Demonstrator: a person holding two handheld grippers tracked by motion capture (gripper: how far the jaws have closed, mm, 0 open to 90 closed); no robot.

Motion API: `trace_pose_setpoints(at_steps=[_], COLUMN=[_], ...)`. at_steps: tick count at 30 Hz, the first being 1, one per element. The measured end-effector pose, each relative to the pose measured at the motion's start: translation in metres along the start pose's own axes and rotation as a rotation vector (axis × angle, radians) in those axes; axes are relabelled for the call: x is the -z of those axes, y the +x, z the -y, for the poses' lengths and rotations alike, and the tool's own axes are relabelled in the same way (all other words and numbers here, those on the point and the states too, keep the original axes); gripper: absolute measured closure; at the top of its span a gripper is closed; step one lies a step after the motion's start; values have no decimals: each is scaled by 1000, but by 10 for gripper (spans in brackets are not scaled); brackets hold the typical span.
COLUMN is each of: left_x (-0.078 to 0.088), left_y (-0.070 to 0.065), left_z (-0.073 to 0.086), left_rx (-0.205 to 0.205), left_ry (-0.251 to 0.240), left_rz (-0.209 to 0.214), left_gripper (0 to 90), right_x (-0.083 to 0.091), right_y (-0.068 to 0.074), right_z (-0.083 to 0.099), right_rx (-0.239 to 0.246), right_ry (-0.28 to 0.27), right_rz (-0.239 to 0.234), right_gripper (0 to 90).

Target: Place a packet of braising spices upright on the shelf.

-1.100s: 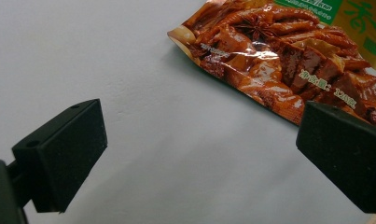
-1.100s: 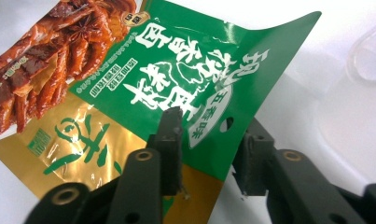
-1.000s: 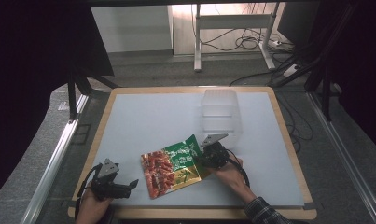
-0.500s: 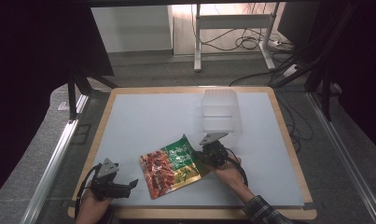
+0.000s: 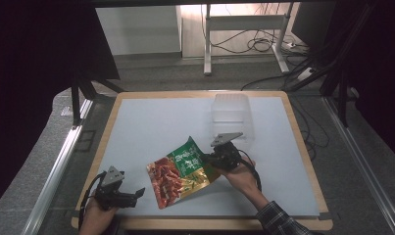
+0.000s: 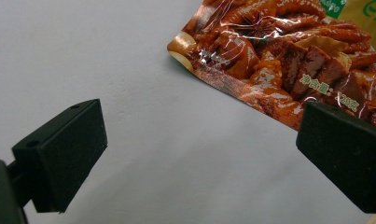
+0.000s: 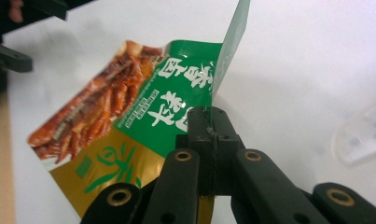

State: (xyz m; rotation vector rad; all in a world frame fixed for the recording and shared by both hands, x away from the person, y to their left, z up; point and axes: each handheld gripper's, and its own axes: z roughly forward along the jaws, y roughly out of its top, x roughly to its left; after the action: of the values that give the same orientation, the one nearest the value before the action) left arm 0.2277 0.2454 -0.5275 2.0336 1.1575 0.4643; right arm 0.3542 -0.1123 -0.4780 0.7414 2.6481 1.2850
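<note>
Snack pouch (image 5: 181,172), gripped: its upper edge is pinched flat between the closed jaws of the right gripper (image 5: 210,157), one end apparently lifting off the white table (image 5: 146,127). Carrying to the clear container (image 5: 230,117) probably remains. Left gripper (image 5: 135,194) waits beside, jaws wide, empty.

The right gripper (image 5: 210,157) sits out over the middle of the table, jaws pinched together, the hand (image 5: 240,171) behind it and a plaid sleeve trailing back to the near edge. The left gripper (image 5: 136,194) rests low at the near left corner, jaws spread wide apart.
</note>
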Motion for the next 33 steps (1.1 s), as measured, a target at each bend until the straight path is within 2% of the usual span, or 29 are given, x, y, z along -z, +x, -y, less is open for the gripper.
trace_pose_setpoints(at_steps=[9, 16, 25, 33], left_x=[0, 0, 0, 0], left_y=[0, 0, 0, 1], left_z=[0, 0, 0, 0], left_rx=[-4, -5, -4, -7], left_ry=[4, 3, 2, 4], left_rz=[0, 0, 0, 0], left_gripper=[18, 18, 18, 18], right_x=[10, 20, 25, 27], right_y=[0, 3, 10, 12], right_z=[-24, -47, -75, -93], right_rx=[14, 54, 99, 117], right_ry=[-44, -70, -82, -85], right_rz=[-21, -27, -49, -65], right_gripper=[893, 894, 895, 895])
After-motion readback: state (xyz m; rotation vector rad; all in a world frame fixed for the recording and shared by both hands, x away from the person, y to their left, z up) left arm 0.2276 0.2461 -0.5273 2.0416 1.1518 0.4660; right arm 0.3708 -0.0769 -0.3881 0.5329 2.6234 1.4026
